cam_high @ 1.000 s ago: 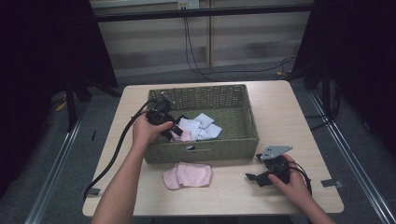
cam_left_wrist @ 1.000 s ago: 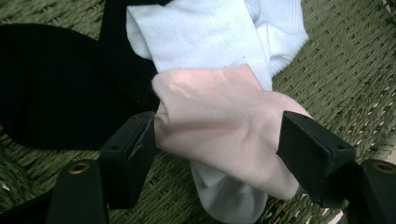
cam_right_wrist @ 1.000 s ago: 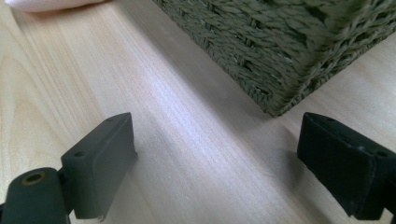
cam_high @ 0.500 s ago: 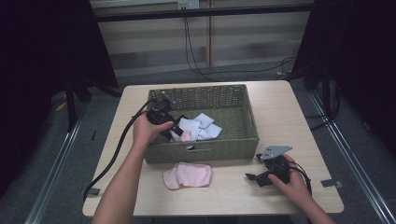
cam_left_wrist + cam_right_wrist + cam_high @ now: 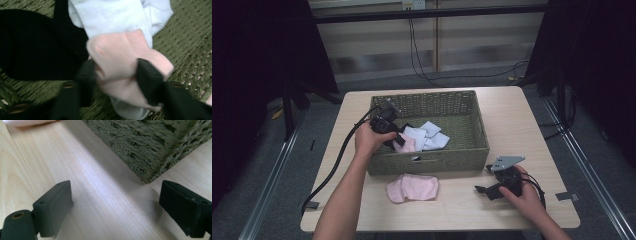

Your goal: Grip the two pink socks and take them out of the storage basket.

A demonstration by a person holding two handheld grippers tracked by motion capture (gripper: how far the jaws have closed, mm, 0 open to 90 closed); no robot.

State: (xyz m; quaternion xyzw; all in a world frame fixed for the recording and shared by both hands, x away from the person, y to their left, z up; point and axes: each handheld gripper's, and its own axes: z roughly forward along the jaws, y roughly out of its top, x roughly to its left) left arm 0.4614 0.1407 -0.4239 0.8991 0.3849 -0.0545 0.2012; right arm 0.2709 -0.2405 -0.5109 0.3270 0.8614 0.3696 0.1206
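High view: fixed above the person's side, facing forward and down over the whole table [image 5: 532,120]. Left gripper view: very close, aimed down into the green wicker basket [image 5: 190,30] at a pink sock [image 5: 125,65]. Right gripper view: low, near the tabletop, facing the basket's outer corner. All three views share the basket.

Pink cloth [image 5: 412,187] lying flat on the near part of the wooden table [image 5: 522,120], just in front of the basket. White cloths [image 5: 428,136] and a black cloth [image 5: 37,42] inside the basket; black cables [image 5: 422,55] on the floor beyond the far edge
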